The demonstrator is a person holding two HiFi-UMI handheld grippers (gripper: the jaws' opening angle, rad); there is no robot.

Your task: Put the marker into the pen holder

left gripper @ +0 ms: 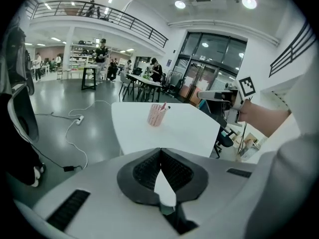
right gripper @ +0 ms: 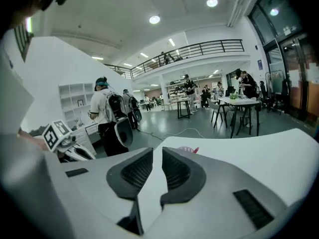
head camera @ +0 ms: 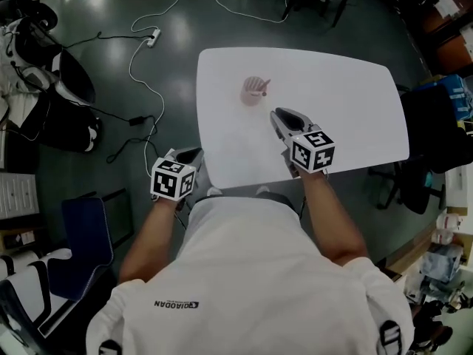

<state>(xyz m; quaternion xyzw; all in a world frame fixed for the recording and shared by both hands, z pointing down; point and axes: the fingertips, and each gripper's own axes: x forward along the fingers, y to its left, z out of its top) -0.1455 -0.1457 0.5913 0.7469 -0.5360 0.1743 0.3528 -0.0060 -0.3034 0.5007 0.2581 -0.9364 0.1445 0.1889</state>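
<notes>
White table (head camera: 355, 102) holds the pink mesh pen holder (head camera: 253, 93), marker (head camera: 264, 86) leaning inside. Right gripper (head camera: 282, 117) gapes empty nearby, left gripper (head camera: 191, 155) pinched together; a careless swing could topple the holder.

Marker already in the holder, upper middle of the head view.
The pink mesh pen holder (head camera: 252, 92), a small round cup, stands upright on the white tabletop (head camera: 332, 109), near its far left corner. The slim red marker (head camera: 264, 86) sits inside it, tilted, its upper end leaning over the rim toward the right of the frame. In the left gripper view, cup (left gripper: 155, 115) and marker (left gripper: 163, 106) appear centre frame; in the right gripper view only the rim (right gripper: 185, 149) and the marker's end (right gripper: 195, 150) show.
</notes>
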